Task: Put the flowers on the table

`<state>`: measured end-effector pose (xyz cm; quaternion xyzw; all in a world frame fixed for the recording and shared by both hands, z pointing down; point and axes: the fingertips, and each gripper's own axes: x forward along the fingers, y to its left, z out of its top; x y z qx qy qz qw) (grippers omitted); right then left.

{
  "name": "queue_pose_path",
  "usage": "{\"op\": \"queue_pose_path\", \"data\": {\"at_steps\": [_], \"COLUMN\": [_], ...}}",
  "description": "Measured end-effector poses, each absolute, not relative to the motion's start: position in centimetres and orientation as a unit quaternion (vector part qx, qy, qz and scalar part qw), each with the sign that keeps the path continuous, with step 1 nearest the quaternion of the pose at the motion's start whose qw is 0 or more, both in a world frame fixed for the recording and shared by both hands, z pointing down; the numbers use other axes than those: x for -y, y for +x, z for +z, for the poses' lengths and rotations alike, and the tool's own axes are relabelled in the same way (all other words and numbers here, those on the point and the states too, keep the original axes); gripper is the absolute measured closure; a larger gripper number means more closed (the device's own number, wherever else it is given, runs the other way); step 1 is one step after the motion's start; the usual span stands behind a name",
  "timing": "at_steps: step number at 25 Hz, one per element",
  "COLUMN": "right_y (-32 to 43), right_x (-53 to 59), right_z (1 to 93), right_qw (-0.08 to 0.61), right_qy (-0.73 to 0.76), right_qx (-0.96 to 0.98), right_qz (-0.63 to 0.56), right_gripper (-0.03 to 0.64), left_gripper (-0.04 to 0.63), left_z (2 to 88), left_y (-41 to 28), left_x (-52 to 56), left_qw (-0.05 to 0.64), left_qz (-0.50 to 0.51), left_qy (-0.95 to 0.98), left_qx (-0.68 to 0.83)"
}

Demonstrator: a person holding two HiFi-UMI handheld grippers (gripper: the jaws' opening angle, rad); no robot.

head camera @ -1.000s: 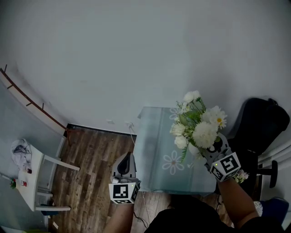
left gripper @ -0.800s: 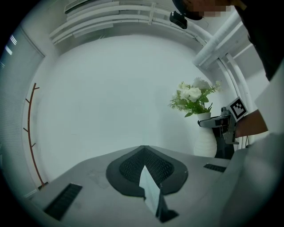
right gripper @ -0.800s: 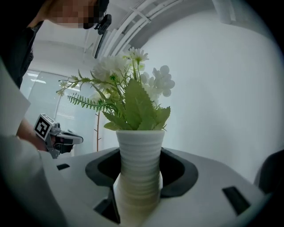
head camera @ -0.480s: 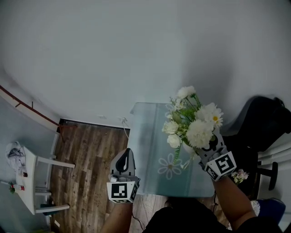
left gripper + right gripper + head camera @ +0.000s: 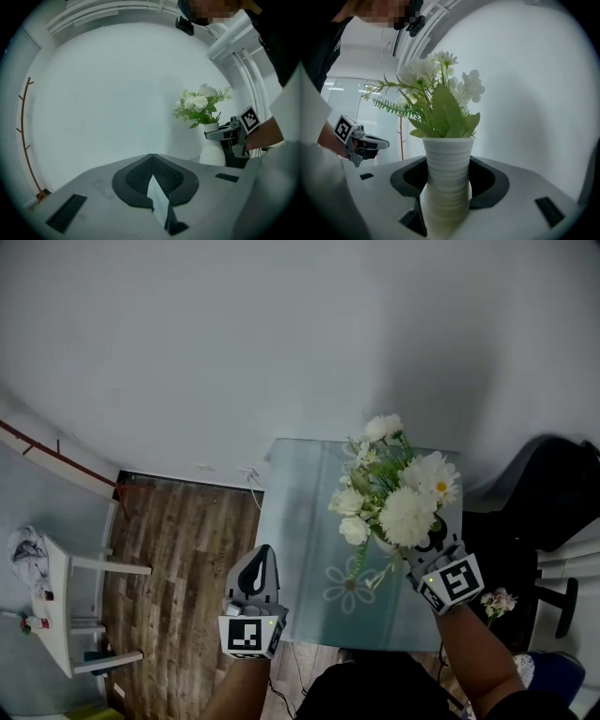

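Over the desk (image 5: 300, 512), right tongs (image 5: 422, 542) clamp the white vase (image 5: 446, 173) of flowers (image 5: 398, 488); left tongs (image 5: 260, 563) closed, empty.

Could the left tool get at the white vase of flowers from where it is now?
Probably yes: only open air lies between the left tool and the white vase. But the right tool grips it, and the left's jaws are shut.

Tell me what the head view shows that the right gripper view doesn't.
Only the head view: the glass table and the wooden floor beside it. Only the right gripper view: the ribbed white vase clamped between the jaws of the right tool. Both: the flowers and the left tool, held off to one side.
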<state>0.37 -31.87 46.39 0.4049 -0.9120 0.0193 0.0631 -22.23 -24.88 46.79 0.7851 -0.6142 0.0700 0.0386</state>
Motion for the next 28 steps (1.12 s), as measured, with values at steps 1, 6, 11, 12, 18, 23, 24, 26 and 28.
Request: {"op": "queue_pose_path", "data": {"at_steps": [1, 6, 11, 12, 18, 23, 24, 26, 28], "right_y": [0.4, -0.2, -0.8, -0.9, -1.8, -2.5, -2.6, -2.6, -2.6], "right_x": [31.8, 33.8, 34.2, 34.4, 35.0, 35.2, 35.3, 35.5, 35.6], "right_z": [46.7, 50.7, 52.2, 52.6, 54.9, 56.3, 56.5, 57.0, 57.4], "right_qw": [0.065, 0.08, 0.081, 0.08, 0.088, 0.082, 0.083, 0.084, 0.084], "right_qy": [0.406, 0.401, 0.392, 0.39, 0.384, 0.365, 0.363, 0.361, 0.362], "right_qx": [0.911, 0.912, 0.915, 0.917, 0.918, 0.926, 0.927, 0.928, 0.928], "right_qz": [0.022, 0.03, 0.039, 0.041, 0.045, 0.044, 0.042, 0.04, 0.04], "right_gripper": [0.36, 0.36, 0.36, 0.36, 0.36, 0.36, 0.36, 0.36, 0.36], "left_gripper": [0.6, 0.6, 0.6, 0.6, 0.6, 0.6, 0.6, 0.6, 0.6], "left_z": [46.8, 49.6, 50.5, 50.7, 53.6, 54.5, 54.4, 54.1, 54.3], "left_y": [-22.2, -23.0, -23.6, -23.7, -24.4, -24.1, -23.8, -23.1, -22.5], "left_x": [24.8, 27.0, 27.8, 28.0, 28.7, 29.1, 29.2, 29.5, 29.4], "left_qw": [0.042, 0.053, 0.047, 0.047, 0.071, 0.076, 0.072, 0.06, 0.059], "left_qz": [0.07, 0.071, 0.073, 0.071, 0.088, 0.081, 0.084, 0.092, 0.101], "left_qy": [0.784, 0.773, 0.769, 0.768, 0.758, 0.76, 0.762, 0.765, 0.764], "left_qx": [0.615, 0.628, 0.634, 0.635, 0.643, 0.64, 0.638, 0.634, 0.634]}}
